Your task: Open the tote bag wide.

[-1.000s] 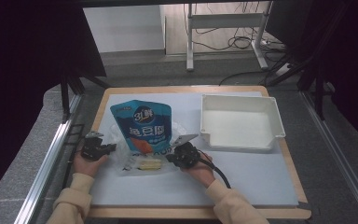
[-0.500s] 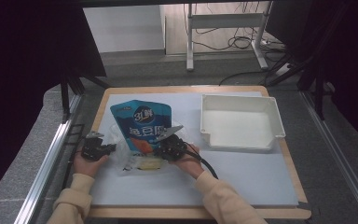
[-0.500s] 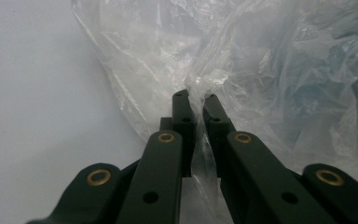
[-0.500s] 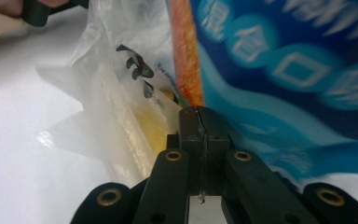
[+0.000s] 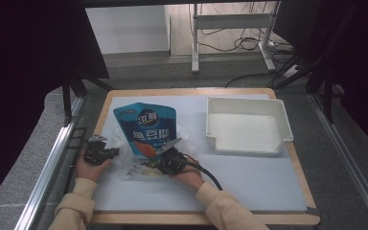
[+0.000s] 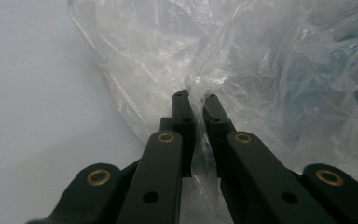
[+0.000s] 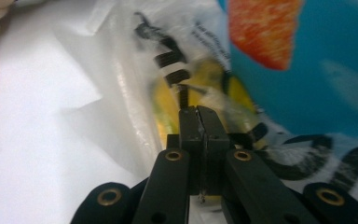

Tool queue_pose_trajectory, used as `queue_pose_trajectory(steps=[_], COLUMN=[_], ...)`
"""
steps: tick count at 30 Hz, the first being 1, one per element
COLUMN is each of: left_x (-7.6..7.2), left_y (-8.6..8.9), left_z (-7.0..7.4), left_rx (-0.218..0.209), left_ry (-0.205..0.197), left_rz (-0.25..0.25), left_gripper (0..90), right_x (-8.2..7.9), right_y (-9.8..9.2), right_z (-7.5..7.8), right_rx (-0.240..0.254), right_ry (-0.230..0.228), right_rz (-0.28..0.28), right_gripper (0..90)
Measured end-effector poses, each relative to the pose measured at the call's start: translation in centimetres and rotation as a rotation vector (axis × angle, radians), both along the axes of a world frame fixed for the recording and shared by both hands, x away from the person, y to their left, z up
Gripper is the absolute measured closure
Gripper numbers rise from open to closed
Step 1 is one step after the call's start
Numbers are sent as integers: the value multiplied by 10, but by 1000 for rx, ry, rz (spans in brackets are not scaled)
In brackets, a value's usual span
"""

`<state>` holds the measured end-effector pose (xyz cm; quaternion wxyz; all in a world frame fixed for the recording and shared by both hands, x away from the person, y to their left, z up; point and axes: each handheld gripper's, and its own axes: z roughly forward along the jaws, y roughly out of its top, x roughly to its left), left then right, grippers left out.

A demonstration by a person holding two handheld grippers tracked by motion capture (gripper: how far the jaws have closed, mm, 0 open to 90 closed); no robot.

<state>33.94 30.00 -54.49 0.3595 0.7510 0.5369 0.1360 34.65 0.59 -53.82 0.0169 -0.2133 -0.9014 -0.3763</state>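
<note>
The left gripper (image 6: 193,100) is pinching a fold of the clear plastic bag (image 6: 242,60). The right gripper (image 7: 197,112) is sitting clamped on film too — at five o'clock of the blue pouch (image 5: 146,130), its white lettering too blurred to read.
</note>
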Motion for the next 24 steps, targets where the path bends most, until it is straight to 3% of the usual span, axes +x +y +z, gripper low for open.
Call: queue_pose_trajectory(steps=[7,10,14,17,20,24], left_x=[1,1,1,2,2,1], left_y=[-1,-1,-1,-2,-1,-1], left_z=[-1,-1,-1,-1,-1,-1], left_rx=[6,6,7,8,9,8], left_ry=[3,3,4,5,5,2], left_rz=[-4,-3,-3,-4,-5,-5], left_gripper=[873,873,873,873,873,874], right_x=[-14,-14,-8,-4,-5,-7], right_y=[1,0,4,14,30,45], right_z=[-1,3,20,29,31,18], right_rx=[10,16,89,124,113,66], right_ry=[7,-14,-50,-59,-57,-26], right_rz=[34,22,-28,-32,-14,0], right_gripper=[891,891,891,890,890,891])
